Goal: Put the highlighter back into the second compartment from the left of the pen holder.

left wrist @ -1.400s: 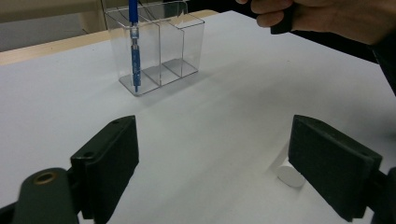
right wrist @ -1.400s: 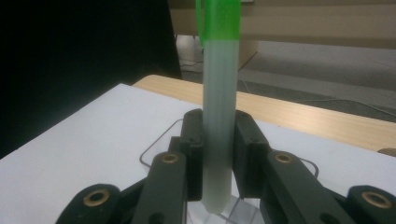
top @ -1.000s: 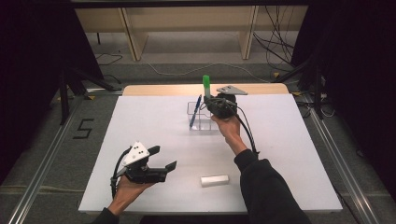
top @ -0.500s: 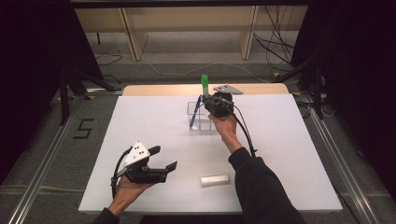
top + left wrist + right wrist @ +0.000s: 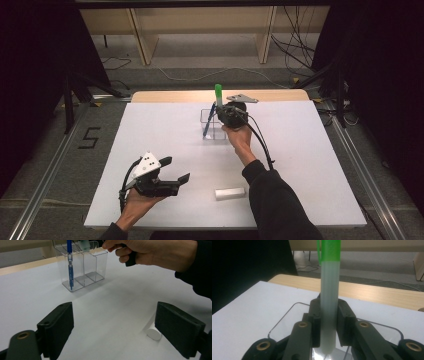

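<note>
- The high view looked forward and down over the white table (image 5: 150,125).
- The left gripper view sat low, facing the clear organiser (image 5: 82,267) at twelve o'clock.
- The right gripper view hung close above that organiser (image 5: 287,317).

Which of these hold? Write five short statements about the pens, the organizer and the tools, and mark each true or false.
1. The right tool is shut on a green-capped marker. True.
2. The blue pen lies flat on the table. False: it stands in the clear organizer.
3. The left tool holds the white cylinder. False: its jaws are open and the cylinder lies on the table.
4. The organizer has several compartments. True.
5. The marker is horizontal. False: it is upright.
</note>
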`<control>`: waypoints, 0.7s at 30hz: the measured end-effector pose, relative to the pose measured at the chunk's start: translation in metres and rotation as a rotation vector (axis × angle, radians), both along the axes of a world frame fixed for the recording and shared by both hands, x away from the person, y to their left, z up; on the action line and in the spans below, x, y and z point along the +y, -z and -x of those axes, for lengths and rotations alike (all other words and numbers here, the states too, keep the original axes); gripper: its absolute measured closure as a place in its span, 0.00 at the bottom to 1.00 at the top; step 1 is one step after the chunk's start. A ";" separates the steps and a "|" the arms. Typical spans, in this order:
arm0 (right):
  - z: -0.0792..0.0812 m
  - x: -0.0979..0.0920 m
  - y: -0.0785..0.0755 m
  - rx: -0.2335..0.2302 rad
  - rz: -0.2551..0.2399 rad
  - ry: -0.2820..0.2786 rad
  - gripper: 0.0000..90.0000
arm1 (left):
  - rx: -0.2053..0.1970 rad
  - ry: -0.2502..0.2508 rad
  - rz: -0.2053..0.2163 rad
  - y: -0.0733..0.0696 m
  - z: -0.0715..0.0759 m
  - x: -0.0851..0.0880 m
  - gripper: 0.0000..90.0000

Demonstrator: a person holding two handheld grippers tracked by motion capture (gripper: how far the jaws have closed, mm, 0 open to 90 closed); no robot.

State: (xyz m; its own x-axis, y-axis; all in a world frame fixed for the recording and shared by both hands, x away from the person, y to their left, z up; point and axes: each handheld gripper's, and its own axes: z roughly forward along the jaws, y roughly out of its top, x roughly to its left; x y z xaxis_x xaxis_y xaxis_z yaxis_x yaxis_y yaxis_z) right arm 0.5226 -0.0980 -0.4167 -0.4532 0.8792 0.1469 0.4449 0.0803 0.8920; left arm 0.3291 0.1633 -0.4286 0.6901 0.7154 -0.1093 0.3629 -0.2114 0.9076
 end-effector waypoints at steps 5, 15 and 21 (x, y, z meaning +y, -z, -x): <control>0.000 -0.001 0.005 0.016 0.000 0.005 0.85 | -0.011 -0.002 0.003 0.000 0.000 0.000 0.17; 0.001 -0.002 0.012 0.045 0.006 0.000 0.84 | -0.014 -0.002 0.005 -0.001 0.000 0.001 0.17; 0.013 -0.009 0.002 0.045 0.006 -0.011 0.55 | -0.009 -0.007 0.007 0.000 0.000 0.002 0.17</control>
State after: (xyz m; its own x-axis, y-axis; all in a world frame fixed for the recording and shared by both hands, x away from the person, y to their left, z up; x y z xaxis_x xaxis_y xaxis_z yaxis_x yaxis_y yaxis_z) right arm 0.5098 -0.1070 -0.4187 -0.4562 0.8750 0.1620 0.4838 0.0911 0.8704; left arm 0.3292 0.1648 -0.4282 0.6863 0.7193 -0.1082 0.3559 -0.2024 0.9123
